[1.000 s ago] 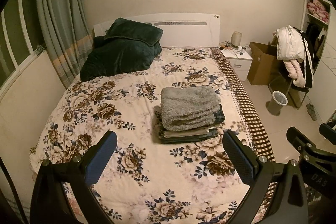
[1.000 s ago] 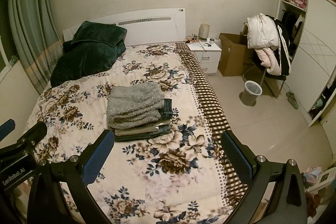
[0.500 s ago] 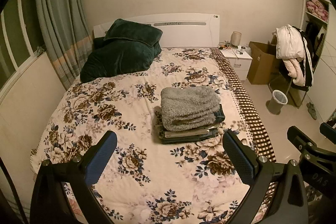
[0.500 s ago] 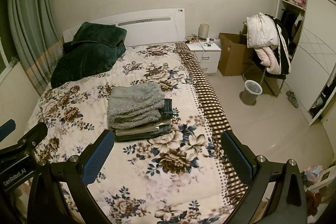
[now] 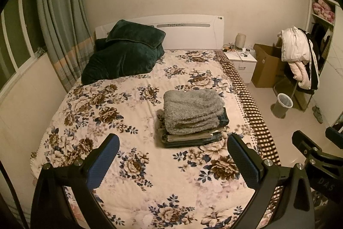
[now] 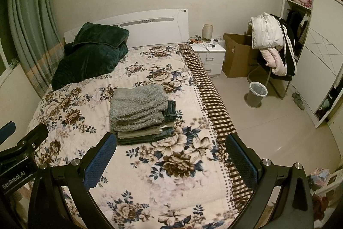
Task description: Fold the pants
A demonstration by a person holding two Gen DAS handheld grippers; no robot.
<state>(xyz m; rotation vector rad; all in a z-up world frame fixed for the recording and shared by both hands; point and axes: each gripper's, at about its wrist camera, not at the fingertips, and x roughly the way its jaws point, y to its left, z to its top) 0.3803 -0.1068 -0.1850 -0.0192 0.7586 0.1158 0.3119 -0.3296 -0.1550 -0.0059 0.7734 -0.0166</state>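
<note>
Almost nothing has moved since the earlier frames: the left gripper (image 5: 171,159) and right gripper (image 6: 171,159) still hover spread wide and empty over the near bed (image 5: 133,181). The folded pants (image 5: 193,116) sit stacked mid-bed, right of centre; folding looks done.

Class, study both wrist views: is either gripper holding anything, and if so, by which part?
Nothing is held. The left gripper and right gripper are both open and empty above the bed, apart from the folded stack of clothes.
</note>
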